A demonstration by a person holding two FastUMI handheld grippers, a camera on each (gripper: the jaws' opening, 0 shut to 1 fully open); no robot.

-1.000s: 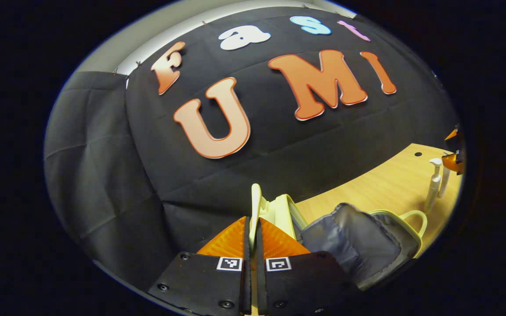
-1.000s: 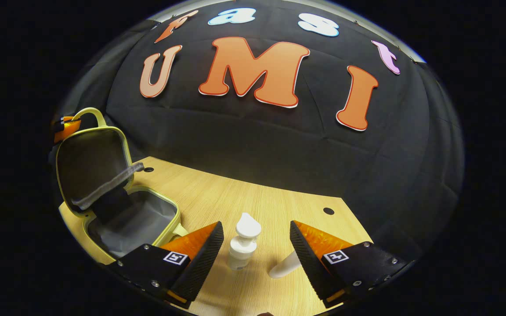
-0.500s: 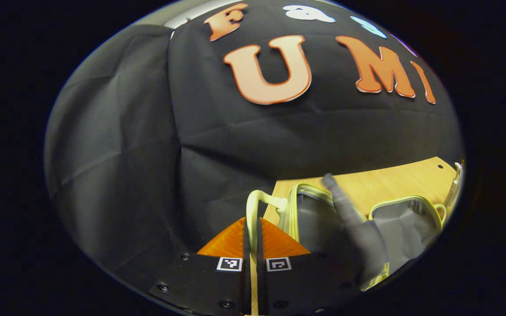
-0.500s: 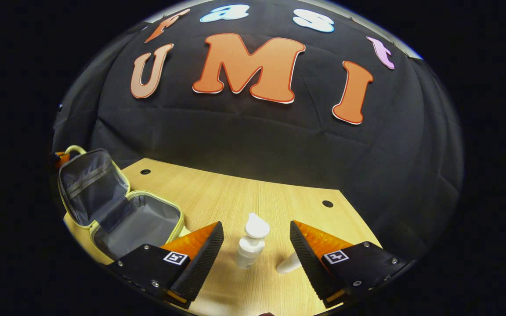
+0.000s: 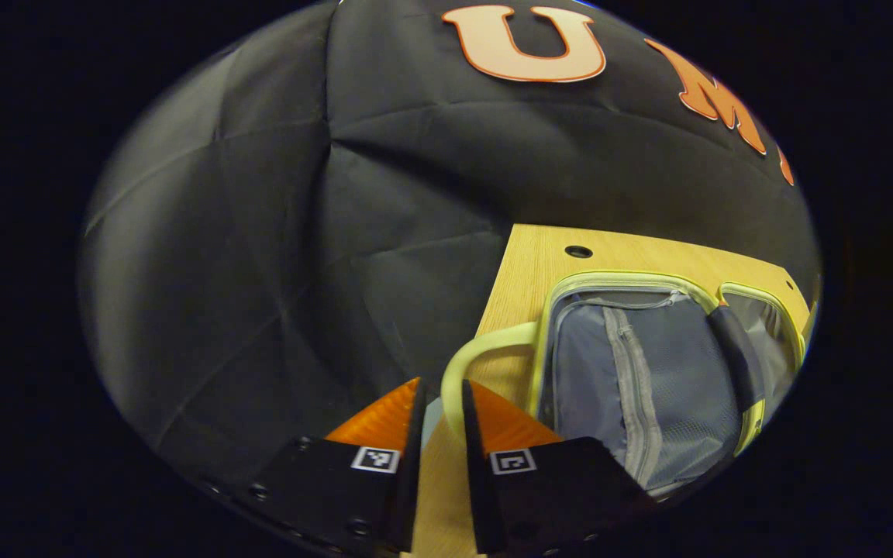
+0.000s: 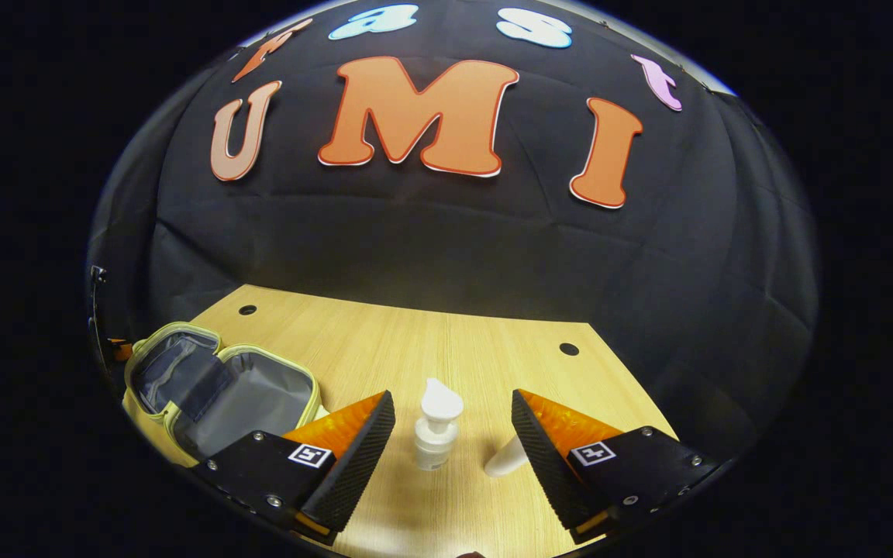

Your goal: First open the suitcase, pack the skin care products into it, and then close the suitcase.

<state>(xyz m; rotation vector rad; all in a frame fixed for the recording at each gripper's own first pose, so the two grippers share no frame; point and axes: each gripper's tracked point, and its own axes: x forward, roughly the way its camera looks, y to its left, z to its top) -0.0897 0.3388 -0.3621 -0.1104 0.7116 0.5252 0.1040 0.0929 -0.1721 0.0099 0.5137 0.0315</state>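
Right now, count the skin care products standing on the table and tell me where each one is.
2. The pump bottle stands between the right gripper's open fingers. The white tube stands beside it, partly behind the right-hand finger. More may be hidden.

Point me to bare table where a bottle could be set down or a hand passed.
Bare wood runs behind the pump bottle, from the open suitcase to the far-right hole. Crowded: between the right hand-held gripper fingers, where that bottle and a white tube sit. The left hand-held gripper straddles the suitcase handle.
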